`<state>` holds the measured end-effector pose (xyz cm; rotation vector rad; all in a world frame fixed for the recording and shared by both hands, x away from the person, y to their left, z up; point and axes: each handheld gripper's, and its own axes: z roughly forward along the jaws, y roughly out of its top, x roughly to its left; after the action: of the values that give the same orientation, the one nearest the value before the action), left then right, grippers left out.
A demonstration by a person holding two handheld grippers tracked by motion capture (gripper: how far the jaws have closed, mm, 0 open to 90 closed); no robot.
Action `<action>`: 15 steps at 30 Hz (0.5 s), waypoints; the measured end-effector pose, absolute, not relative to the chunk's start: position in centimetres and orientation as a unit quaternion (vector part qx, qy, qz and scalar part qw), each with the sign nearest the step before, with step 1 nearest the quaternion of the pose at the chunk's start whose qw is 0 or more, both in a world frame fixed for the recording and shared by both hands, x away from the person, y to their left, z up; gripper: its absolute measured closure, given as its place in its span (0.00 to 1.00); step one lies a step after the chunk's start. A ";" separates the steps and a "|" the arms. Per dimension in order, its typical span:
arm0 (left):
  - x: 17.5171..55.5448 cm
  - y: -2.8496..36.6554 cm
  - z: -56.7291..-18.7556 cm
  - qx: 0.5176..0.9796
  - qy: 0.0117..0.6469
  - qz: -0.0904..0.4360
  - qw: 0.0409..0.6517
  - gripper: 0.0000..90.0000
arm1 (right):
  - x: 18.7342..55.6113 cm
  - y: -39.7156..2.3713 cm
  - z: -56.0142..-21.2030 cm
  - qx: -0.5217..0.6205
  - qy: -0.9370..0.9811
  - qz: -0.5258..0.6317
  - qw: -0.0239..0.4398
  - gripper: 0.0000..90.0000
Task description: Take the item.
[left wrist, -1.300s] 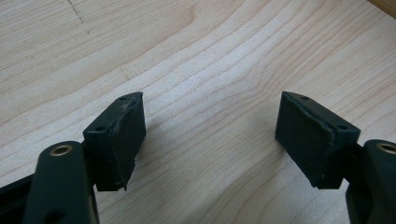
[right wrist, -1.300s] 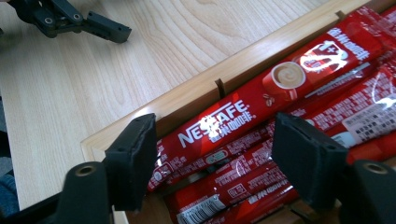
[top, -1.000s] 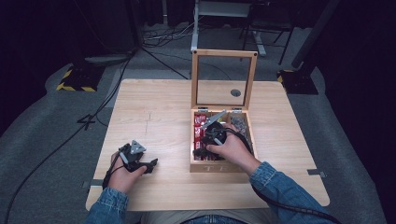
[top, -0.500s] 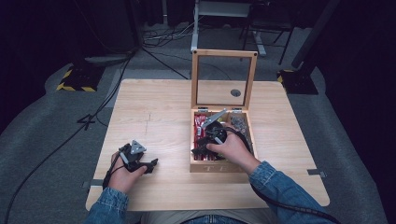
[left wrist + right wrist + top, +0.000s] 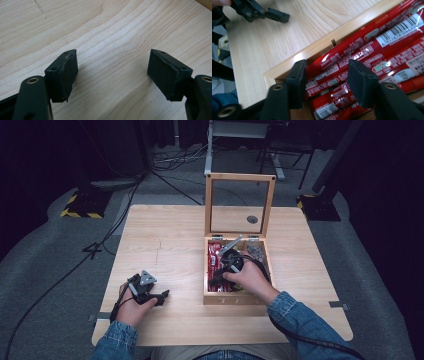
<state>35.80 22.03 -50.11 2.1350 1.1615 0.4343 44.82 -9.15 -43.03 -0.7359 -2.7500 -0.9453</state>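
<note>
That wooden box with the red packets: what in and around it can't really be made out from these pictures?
- Red packets: right gripper view, the small print is blurred; the right tongs straddle some, but whether the pads press on them is unclear.
- Grey items in the box's right compartment: high view, too small to identify.
- Box front: high view, the lettering is partly covered by the person's right hand.
- Packet count: high view, hand and tongs cover them.
</note>
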 end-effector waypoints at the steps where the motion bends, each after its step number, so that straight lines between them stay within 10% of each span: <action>1: 35.8 22.0 -50.1 0.816 0.444 0.167 0.331 0.27 | 44.8 -9.1 -43.1 -0.244 -0.917 -0.309 0.067 0.59; 15: 35.8 22.0 -50.1 0.817 0.443 0.166 0.331 0.27 | 44.7 -8.8 -42.4 -0.240 -0.922 -0.302 0.035 0.50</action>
<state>35.81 22.04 -50.13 2.1359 1.1572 0.4336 44.69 -8.78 -42.41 -0.7377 -2.8343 -0.9268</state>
